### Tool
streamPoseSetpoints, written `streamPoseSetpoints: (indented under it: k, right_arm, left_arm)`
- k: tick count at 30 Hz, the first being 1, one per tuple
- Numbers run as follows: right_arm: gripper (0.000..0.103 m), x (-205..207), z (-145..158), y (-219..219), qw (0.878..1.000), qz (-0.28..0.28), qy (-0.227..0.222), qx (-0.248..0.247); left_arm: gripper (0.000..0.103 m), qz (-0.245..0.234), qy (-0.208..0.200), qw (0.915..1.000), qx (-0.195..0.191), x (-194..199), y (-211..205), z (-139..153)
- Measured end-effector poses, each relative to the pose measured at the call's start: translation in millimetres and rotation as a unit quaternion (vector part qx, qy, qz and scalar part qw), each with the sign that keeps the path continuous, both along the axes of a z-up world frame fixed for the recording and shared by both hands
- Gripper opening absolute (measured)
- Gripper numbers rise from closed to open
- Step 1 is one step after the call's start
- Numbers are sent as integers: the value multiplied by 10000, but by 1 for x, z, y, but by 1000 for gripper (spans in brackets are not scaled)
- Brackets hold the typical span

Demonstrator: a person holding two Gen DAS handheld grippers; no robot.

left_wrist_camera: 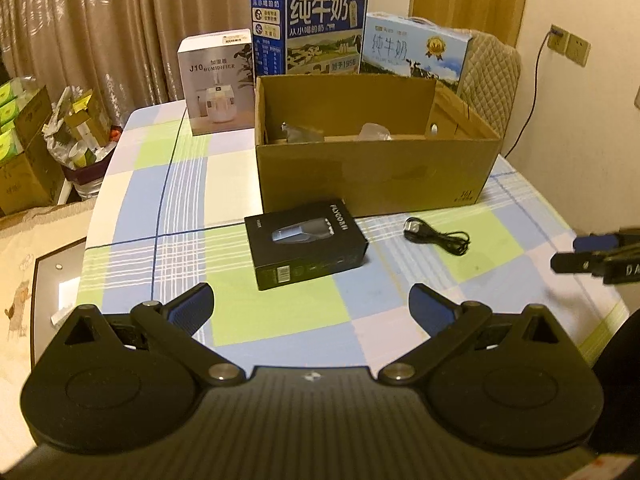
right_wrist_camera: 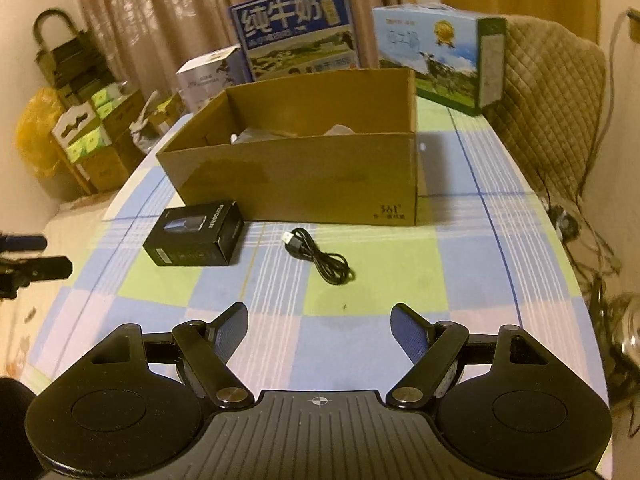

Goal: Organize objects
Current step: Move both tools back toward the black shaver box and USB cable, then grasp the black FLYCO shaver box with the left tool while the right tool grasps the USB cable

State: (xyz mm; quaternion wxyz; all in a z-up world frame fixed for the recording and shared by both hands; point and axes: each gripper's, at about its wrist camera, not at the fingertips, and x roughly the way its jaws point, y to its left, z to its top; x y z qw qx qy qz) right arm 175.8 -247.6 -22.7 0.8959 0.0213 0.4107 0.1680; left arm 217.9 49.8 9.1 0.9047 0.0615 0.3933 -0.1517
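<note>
Both wrist views face the cardboard box (left_wrist_camera: 372, 168) (right_wrist_camera: 304, 176) — left, right, near.

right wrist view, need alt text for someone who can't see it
The open right tongs hover empty over a checked tablecloth, facing a coiled black USB cable and a small black product box beside it. Behind both stands an open cardboard box, with milk cartons at the back.

Cardboard box (left_wrist_camera: 372, 172): contents mostly hidden behind its near wall; two pale, crinkled items (left_wrist_camera: 374, 131) show above the rim, identity not determinable. Right gripper (left_wrist_camera: 592, 258) cut off by the left-wrist frame's right edge, blurred. Small print on the black box (right_wrist_camera: 196, 234) illegible. Chair (right_wrist_camera: 556, 92) at the worktop's far right corner partly cropped.
</note>
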Motion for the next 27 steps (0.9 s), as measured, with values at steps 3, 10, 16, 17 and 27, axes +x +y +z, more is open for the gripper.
streamPoseSetpoints:
  k: [3,10,16,17,27]
  right_arm:
    - [76,9,-7,6,9996,218,-52,-169]
    - [76,35,-30,19,9969,643,-56,-448]
    - [76,60,-54,28,9923,976,-79,-757]
    - [76,64,-58,29,9914,1030,-86,-806]
    - [70,107,-99,54,9804,1524,-189,-1233]
  left_arm:
    - [102,-176,-2,9997,170,9,3,-9]
    - [102,-685,33,9959,584,35,3,-34]
    - [102,-1007,57,9923,717,65,4,-57]
    - [102,-1075,47,9911,779,70,3,-61]
    - [102,-1636,-40,9801,1121,118,-7,-99]
